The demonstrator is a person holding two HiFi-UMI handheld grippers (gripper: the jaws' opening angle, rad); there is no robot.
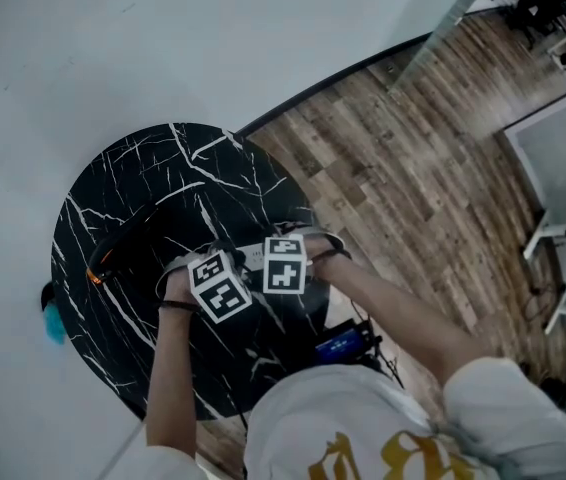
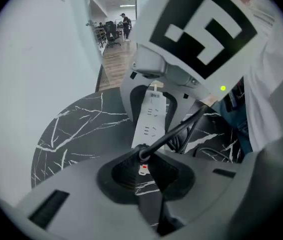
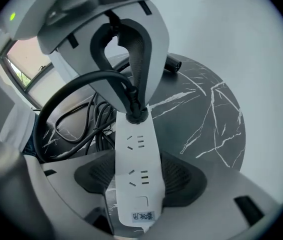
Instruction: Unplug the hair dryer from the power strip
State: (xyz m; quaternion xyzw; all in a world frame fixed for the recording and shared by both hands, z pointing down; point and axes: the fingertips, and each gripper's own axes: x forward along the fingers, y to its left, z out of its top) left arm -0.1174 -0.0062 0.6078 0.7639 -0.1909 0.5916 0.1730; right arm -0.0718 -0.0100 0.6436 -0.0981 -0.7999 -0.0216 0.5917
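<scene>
So the plug (image 3: 135, 113) looks like it's still sitting in the last socket of the strip (image 3: 140, 179), at the end farthest from the right gripper's camera, and the left gripper (image 3: 134, 103) is pinched tight on it from above, its jaws squeezed onto the black plug body. The cord (image 3: 76, 84) loops off the plug toward 9 o'clock in the right gripper view and drops into a tangle of other black cables (image 3: 84, 126) at about 8. The right gripper (image 3: 139, 186) has the opposite end of the strip clamped between its pads, one on each long side, so both tongs are gripping something and neither is spread. The two free sockets sit between the two grippers. From the head view the whole thing is near the middle of a round black marble table (image 1: 113, 178), with the two marker cubes almost touching. At 9 o'clock from the strip there's a dark curved shape with an orange tip (image 1: 103, 258), which I take to be the dryer, though it's hard to make out. A teal thing (image 1: 53, 320) peeks out past the table edge at about 8, and there's wood floor (image 1: 413, 168) over at 2.
</scene>
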